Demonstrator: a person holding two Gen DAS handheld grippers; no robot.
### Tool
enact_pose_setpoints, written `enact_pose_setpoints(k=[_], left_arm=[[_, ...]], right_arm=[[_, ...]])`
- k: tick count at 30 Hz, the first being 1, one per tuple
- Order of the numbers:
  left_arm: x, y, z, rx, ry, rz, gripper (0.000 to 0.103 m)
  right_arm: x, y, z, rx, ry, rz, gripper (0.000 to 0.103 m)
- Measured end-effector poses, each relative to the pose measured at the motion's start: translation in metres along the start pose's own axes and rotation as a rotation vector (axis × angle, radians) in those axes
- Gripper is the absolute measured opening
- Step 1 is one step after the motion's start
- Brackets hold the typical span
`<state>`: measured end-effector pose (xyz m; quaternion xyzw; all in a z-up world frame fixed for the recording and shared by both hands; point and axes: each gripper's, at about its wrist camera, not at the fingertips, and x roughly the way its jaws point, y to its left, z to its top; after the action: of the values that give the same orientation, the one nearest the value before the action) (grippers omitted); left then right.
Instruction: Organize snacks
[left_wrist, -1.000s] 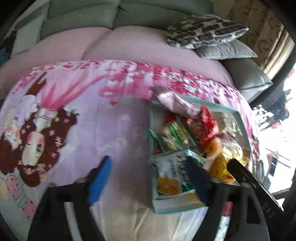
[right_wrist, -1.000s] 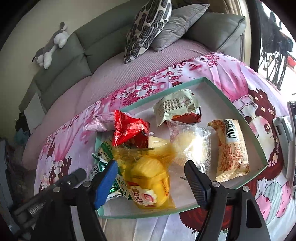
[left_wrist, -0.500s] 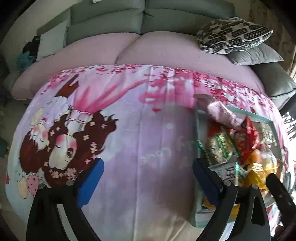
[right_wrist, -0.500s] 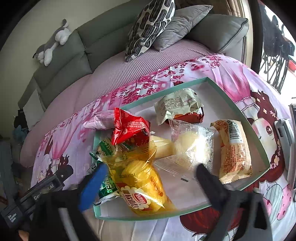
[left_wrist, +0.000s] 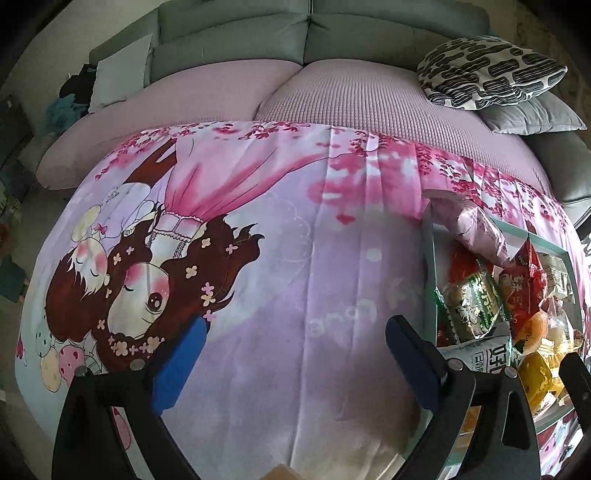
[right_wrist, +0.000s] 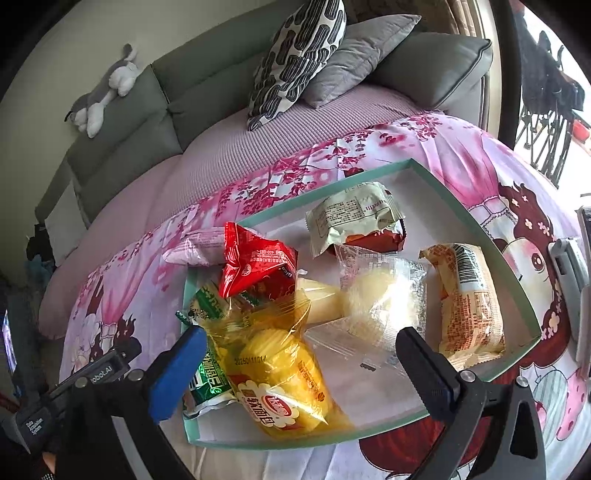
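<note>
A teal-rimmed white tray (right_wrist: 476, 225) lies on a pink cartoon blanket (left_wrist: 280, 280) and holds several snack packets: a yellow bread bag (right_wrist: 280, 373), a red packet (right_wrist: 258, 266), a green packet (right_wrist: 207, 384), a beige packet (right_wrist: 351, 214), a clear bag (right_wrist: 384, 299) and an orange-printed bar (right_wrist: 469, 299). A pink packet (right_wrist: 199, 245) rests across the tray's far left corner. My right gripper (right_wrist: 303, 373) is open and empty above the yellow bag. My left gripper (left_wrist: 295, 363) is open and empty over bare blanket, left of the tray (left_wrist: 430, 280).
A grey-green sofa (left_wrist: 306, 40) with a patterned cushion (right_wrist: 295, 55) and a grey cushion (right_wrist: 354, 55) stands behind. A plush toy (right_wrist: 107, 88) lies on the sofa back. A grey device (right_wrist: 569, 273) lies on the blanket right of the tray.
My left gripper has swung left off the tray to over bare blanket. My right gripper has let go of the yellow bread bag, opened wider and drawn back slightly.
</note>
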<state>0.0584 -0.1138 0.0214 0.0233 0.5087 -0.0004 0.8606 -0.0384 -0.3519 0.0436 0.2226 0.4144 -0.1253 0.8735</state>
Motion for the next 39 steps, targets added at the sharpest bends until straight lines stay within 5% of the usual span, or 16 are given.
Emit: enact_pose_setpoints(k=[22, 39], left_arm=[[-0.020, 0.015, 0.002, 0.013, -0.052, 0.076, 0.098], [-0.023, 0.067, -0.045, -0.037, -0.006, 0.101, 0.098]], right_arm=[[-0.007, 0.018, -0.003, -0.054, -0.023, -0.009, 0.103], [-0.030, 0.058, -0.027, -0.141, -0.059, -0.012, 0.103]])
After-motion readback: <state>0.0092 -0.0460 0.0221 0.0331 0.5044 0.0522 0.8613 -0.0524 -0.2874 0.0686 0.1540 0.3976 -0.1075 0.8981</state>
